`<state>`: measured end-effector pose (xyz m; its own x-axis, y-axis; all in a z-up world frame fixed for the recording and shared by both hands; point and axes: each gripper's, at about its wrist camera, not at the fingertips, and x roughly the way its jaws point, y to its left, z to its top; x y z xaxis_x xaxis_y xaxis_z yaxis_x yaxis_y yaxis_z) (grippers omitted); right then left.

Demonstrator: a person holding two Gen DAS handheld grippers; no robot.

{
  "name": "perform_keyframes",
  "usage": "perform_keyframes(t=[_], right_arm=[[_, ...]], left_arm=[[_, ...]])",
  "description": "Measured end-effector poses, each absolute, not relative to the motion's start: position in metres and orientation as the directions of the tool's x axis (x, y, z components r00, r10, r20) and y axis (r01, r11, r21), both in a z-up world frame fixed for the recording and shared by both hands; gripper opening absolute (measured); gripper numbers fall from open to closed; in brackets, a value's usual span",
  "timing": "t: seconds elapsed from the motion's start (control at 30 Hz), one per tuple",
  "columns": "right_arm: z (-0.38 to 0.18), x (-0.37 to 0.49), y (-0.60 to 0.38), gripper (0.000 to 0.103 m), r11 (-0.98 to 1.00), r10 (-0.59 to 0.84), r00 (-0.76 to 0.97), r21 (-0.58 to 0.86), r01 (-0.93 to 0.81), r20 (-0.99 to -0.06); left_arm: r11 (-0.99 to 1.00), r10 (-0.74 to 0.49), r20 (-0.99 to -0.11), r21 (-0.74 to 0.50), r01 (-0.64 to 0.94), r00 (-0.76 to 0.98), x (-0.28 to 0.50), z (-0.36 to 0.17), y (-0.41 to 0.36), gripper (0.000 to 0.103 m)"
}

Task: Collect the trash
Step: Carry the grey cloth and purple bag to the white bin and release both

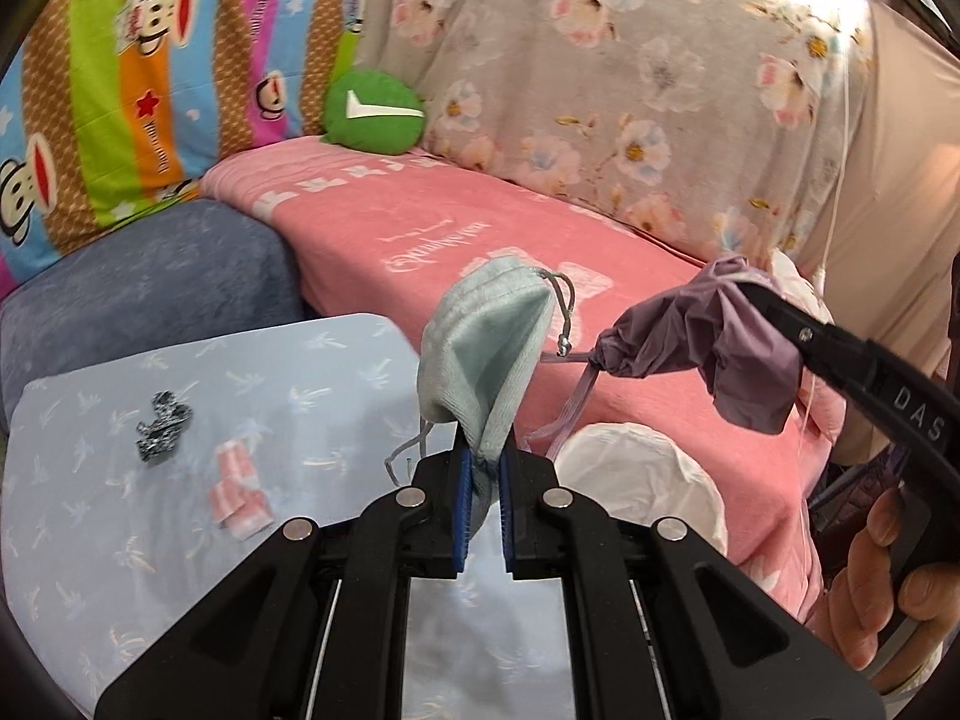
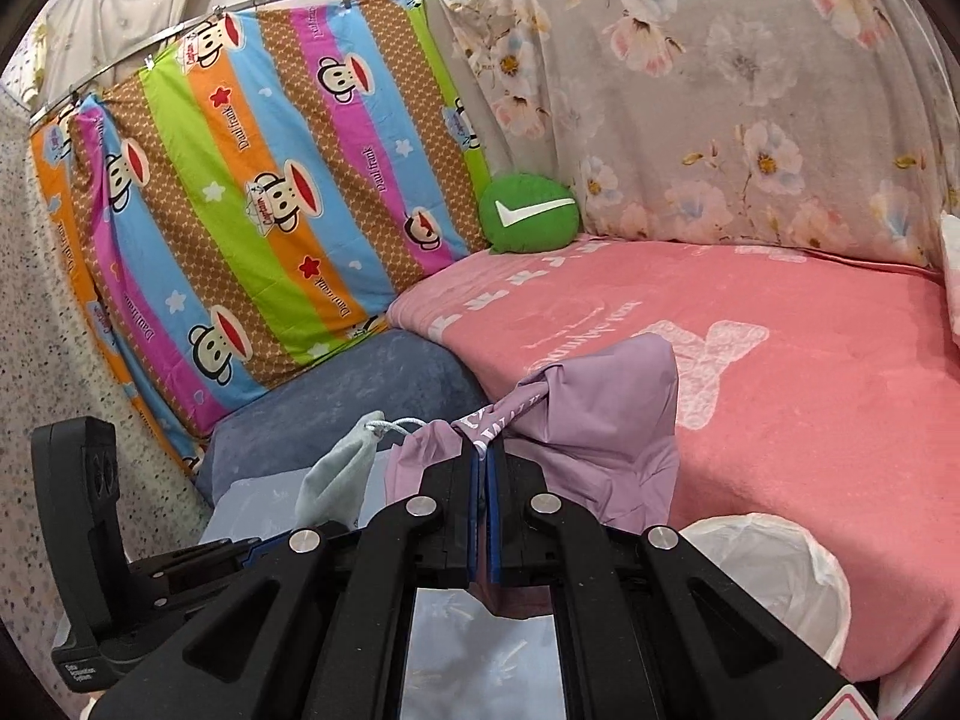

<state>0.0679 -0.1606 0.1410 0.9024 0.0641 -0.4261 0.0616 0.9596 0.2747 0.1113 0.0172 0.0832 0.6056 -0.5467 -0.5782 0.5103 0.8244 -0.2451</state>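
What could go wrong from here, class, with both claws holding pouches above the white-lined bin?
1. The left claw pinches only the mint pouch's bottom edge; it may slip.
2. The purple pouch's ribbon dangles near the mint pouch and could tangle.
3. The bin sits off to one side; drops may miss.

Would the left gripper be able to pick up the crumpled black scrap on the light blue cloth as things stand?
Probably not yet: the left gripper is shut on the pale green pouch. The black scrap lies uncovered, so the path looks free once the pouch is dropped.
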Motion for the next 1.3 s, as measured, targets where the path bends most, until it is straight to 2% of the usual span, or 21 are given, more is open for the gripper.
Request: perform_keyframes(t=[0.47,0.6,0.63,0.67,0.77,0.8,1.3], right_arm=[[0.138,0.033,-0.241,0.003,0.944,-0.034,0.896,0.280,0.175,-0.443],[0.132,0.029,-0.252,0.008,0.941,-0.049,0.892,0.279,0.192,-0.450],[0.131,0.028,-0.255,0.009,0.940,-0.051,0.891,0.281,0.196,-0.452],[0.129,0.027,-0.258,0.009,0.938,-0.051,0.890,0.285,0.199,-0.453],[0.128,0.024,-0.264,0.024,0.933,-0.065,0.895,0.292,0.212,-0.442],[0.128,0.023,-0.266,0.028,0.932,-0.067,0.896,0.294,0.213,-0.439],[0.126,0.018,-0.267,0.029,0.929,-0.059,0.894,0.302,0.212,-0.445]], left_arm=[[0.741,-0.606,-0.620,-0.210,0.638,0.498,0.089,0.077,-0.071,0.009],[0.718,-0.620,-0.626,-0.208,0.664,0.473,0.084,0.073,-0.089,0.011],[0.714,-0.620,-0.630,-0.207,0.669,0.466,0.084,0.072,-0.093,0.013],[0.712,-0.619,-0.636,-0.206,0.671,0.461,0.083,0.070,-0.097,0.022],[0.715,-0.613,-0.637,-0.196,0.671,0.467,0.081,0.068,-0.103,0.057],[0.718,-0.612,-0.630,-0.191,0.669,0.477,0.080,0.068,-0.103,0.061],[0.746,-0.584,-0.645,-0.186,0.640,0.493,0.082,0.068,-0.101,0.061]])
